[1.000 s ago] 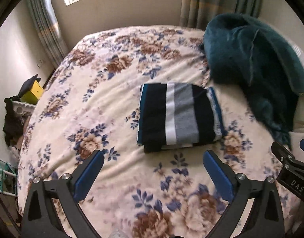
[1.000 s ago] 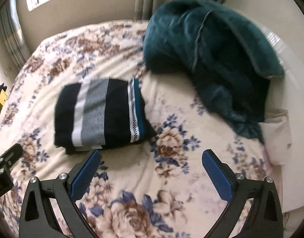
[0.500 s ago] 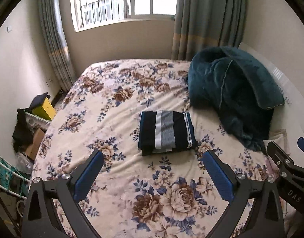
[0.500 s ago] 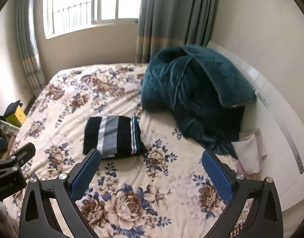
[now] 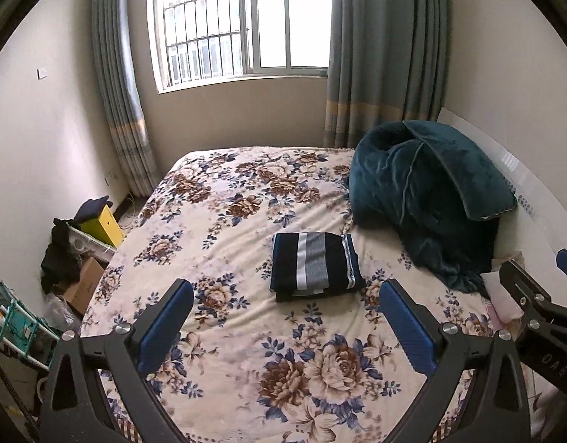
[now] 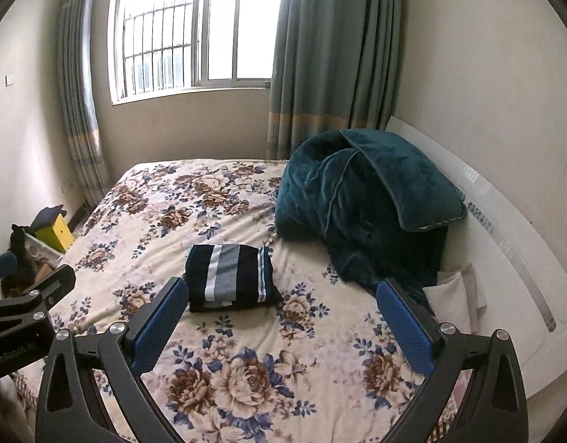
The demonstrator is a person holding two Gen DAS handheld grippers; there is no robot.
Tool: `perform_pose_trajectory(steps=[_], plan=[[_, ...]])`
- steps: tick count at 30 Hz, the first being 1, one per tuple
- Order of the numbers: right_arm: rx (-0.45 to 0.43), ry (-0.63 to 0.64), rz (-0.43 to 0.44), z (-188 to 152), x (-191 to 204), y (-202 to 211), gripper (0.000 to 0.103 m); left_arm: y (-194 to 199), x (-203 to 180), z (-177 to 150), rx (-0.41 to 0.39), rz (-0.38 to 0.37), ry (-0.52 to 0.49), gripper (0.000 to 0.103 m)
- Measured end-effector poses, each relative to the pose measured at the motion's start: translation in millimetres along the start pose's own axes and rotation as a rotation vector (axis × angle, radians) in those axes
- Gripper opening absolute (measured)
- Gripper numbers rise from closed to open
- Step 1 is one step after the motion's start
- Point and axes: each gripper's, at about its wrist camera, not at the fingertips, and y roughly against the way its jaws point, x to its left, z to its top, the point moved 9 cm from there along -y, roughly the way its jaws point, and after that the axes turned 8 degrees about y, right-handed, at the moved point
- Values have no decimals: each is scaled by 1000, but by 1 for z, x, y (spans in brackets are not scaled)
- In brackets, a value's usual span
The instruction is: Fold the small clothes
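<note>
Two grippers, both spread wide, nothing between the pads; left gripper [image 5: 285,317] low in its own view, over the near part of the floral bedspread [image 5: 224,221], right gripper [image 6: 283,317] likewise, each well apart from the garment. Far left, off the bed: yellow box [image 5: 102,226] w/ dark cloth on top, clutter below (too small to tell what); window [image 5: 242,26] behind, curtains either side. Mid-bed: striped garment [image 5: 314,265], folded into a neat flat rectangle, navy w/ white and grey bands, lying square on the bedspread, edges tucked, nothing loose showing. Just right of it: teal blanket [image 5: 423,203] heaped against the white headboard [image 6: 505,243]; pale cloth [image 6: 453,295] tucked at the headboard edge, near the blanket's foot. Judged from the lie of things: fold looks done, approx. complete for this piece; no other small clothes visibly waiting, unless that pale cloth counts (cannot tell). Left to do, prob.: nothing but fetching a next item, if any.
</note>
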Motion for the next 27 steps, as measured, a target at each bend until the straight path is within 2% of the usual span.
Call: perform_pose_trajectory(steps=[14,27], plan=[[4,-16,5,-12,-13,25,103,20,0,-9,-11,-4,10,103],[-11,-4,30,-4,-11,28,103,31,-4,-2,-29,-2,12,103]])
